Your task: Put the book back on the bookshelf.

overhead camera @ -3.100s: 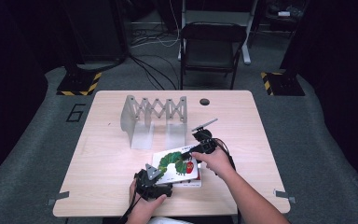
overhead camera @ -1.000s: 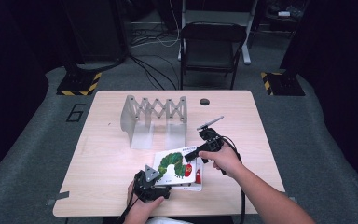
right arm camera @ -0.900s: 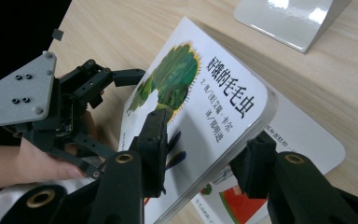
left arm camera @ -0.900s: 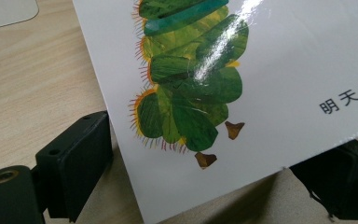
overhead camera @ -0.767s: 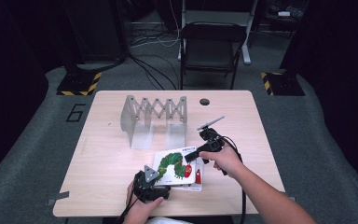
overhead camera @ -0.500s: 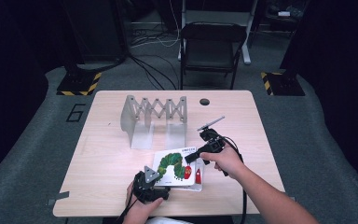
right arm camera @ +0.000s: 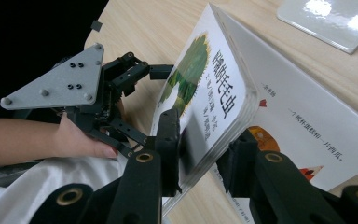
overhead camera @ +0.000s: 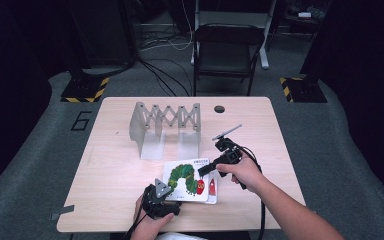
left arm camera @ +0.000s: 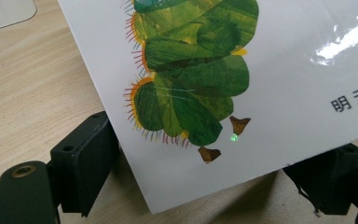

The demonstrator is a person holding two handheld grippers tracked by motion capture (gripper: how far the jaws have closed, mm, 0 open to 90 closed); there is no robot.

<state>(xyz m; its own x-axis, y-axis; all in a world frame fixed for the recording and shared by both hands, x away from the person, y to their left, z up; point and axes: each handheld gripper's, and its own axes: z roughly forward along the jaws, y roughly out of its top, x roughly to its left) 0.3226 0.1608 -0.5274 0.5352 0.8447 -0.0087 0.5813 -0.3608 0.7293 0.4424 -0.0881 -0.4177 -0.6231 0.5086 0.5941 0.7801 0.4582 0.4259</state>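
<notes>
A white picture book [overhead camera: 182,175] with a green caterpillar on its cover lies near the table's front edge. My right gripper [overhead camera: 202,171] comes in from the right. In the right gripper view its jaws have just been closing and their pads press on both faces of the book [right arm camera: 205,102], whose near edge is tilted up. Below it lies a white printed sheet [right arm camera: 307,126]; whether it is a page or a second book I cannot tell. My left gripper [overhead camera: 172,195] sits at the book's front-left corner [left arm camera: 261,70], its jaws wide on either side of that corner.
A grey accordion-style rack [overhead camera: 165,122] with clear end plates stands at the back middle of the wooden table [overhead camera: 110,165]. A round hole [overhead camera: 219,109] is in the tabletop behind it. A black chair [overhead camera: 227,47] stands beyond the far edge.
The right hand has edged slightly left and nearer along the book's right side. The left hand and the book's place on the table look unchanged.
</notes>
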